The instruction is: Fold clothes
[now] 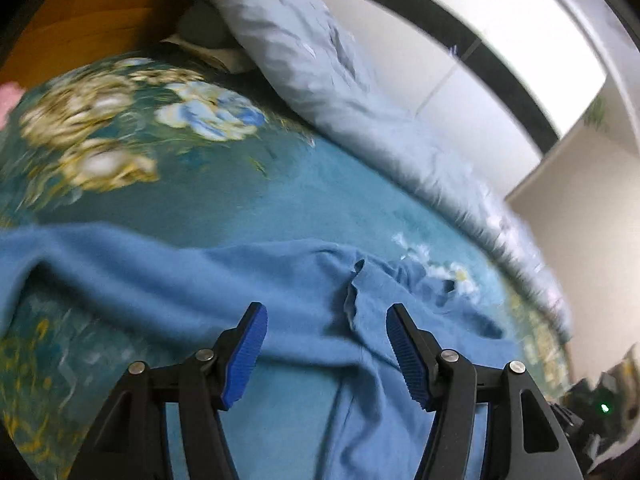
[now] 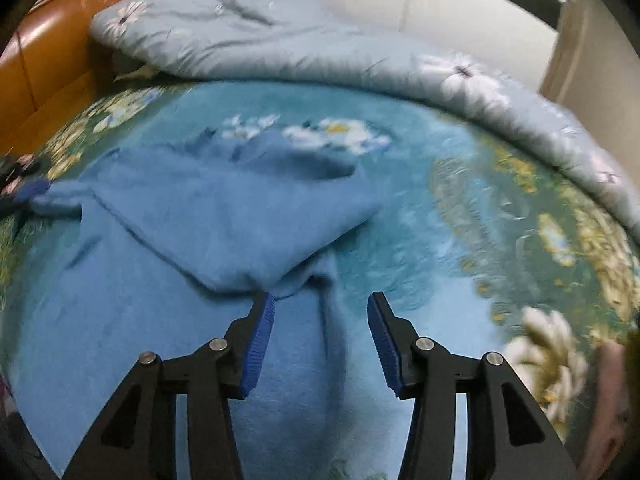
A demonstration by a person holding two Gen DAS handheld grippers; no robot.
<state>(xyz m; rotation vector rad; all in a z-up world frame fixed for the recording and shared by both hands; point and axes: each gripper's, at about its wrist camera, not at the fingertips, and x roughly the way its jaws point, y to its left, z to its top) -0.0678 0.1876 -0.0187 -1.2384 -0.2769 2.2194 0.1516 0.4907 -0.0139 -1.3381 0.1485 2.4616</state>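
Note:
A blue knit garment (image 1: 248, 276) lies spread on the teal flowered bedspread (image 1: 240, 192). In the left wrist view my left gripper (image 1: 326, 314) hangs over it with its blue pads apart and nothing between them; the garment's neck opening (image 1: 354, 288) lies just ahead of the tips. In the right wrist view the same garment (image 2: 224, 208) has one part folded over itself, the fold's corner lying just ahead of the left pad. My right gripper (image 2: 320, 302) stands open above the cloth, gripping nothing.
A pale blue quilt with white flowers (image 2: 320, 48) is bunched along the far side of the bed. An orange wooden headboard (image 2: 44, 60) is at the left. A white wall and dark-framed window (image 1: 460, 52) lie beyond the bed. A person's hand (image 2: 612, 400) shows at the right edge.

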